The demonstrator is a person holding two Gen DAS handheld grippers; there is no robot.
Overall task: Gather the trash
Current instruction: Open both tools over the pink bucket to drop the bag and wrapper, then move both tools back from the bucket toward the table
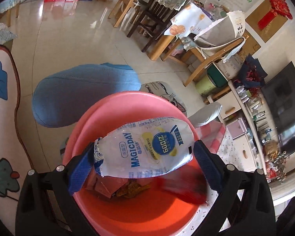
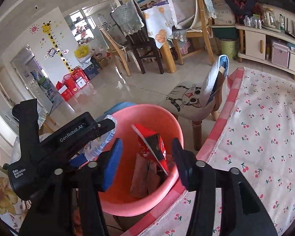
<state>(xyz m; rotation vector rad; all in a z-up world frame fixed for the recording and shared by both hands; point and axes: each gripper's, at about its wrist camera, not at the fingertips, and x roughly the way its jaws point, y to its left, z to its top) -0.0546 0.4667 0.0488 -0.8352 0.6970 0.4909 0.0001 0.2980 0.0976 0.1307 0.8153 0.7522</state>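
A pink bin (image 1: 127, 102) (image 2: 143, 114) stands beside the table. My left gripper (image 1: 143, 161) is wide open above it. A silver-blue MAGICDAY pouch (image 1: 147, 147) lies loose between its fingers, touching only the left pad (image 1: 82, 169), and a bit of it shows in the right wrist view (image 2: 100, 147). My right gripper (image 2: 147, 161) is open and empty over the bin. A red wrapper (image 2: 153, 143) falls inside below it and shows as a red blur in the left wrist view (image 1: 184, 188). Brown and orange wrappers (image 2: 145, 177) lie at the bin's bottom.
A cherry-print tablecloth (image 2: 265, 133) with a pink checked border covers the table at the right. A small cat-print chair (image 2: 188, 98) stands behind the bin. A blue cushion (image 1: 78, 94) lies on the floor to the left. Dining chairs and a table stand further back.
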